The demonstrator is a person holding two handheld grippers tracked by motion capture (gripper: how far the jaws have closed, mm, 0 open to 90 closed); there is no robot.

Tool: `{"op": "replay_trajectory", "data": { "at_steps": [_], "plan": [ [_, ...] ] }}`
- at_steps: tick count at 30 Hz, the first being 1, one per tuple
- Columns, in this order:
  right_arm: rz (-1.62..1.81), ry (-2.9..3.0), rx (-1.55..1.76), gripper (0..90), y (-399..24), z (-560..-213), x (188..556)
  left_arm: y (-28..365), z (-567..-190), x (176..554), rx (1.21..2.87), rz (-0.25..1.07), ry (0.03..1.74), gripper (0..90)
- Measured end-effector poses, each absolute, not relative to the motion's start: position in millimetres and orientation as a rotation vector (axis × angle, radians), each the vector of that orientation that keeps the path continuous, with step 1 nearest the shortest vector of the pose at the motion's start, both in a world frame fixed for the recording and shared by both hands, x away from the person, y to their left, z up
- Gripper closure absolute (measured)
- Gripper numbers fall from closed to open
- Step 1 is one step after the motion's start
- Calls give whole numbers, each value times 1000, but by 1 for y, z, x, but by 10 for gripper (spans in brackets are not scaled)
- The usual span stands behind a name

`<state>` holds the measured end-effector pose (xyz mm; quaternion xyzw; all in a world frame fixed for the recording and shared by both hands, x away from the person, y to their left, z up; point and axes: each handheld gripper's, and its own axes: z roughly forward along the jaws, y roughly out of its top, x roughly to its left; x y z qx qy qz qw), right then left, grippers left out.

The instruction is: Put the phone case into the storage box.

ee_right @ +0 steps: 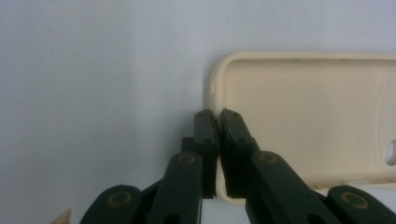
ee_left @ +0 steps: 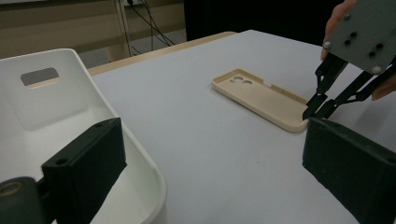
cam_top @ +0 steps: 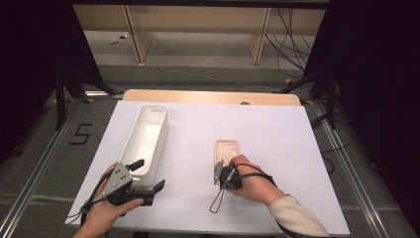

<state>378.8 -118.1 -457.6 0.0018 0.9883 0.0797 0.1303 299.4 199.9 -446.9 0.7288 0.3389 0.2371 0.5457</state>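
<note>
Two grippers are at the table, one in each of the person's hands. The right gripper (ee_right: 218, 122) is closed on the near short wall of the beige phone case (ee_right: 308, 126): one jaw lies outside the rim, the other inside the shell, and the pads pinch the wall between them. The phone case lies flat on the white table sheet (cam_top: 277, 134), open side up, with its camera cut-outs at the far end. In the high view the case sits right of centre, directly ahead of the right hand (cam_top: 250, 181).

The left gripper (cam_top: 148, 176) rests at the near left of the sheet with its jaws spread wide and nothing between them. One jaw stands over the near end of the white bin (cam_top: 148, 134); the other is over the sheet beside it. The bin lies lengthwise, well apart from the phone case.
</note>
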Motion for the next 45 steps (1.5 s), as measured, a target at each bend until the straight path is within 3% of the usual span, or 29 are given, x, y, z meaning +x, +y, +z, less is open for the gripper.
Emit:
{"op": "replay_trajectory", "data": {
  "at_steps": [45],
  "plan": [
    [513, 2797, 90, 881, -135, -431, 374, 196, -445, 302, 1725, 570, 806, 59]
  ]
}}
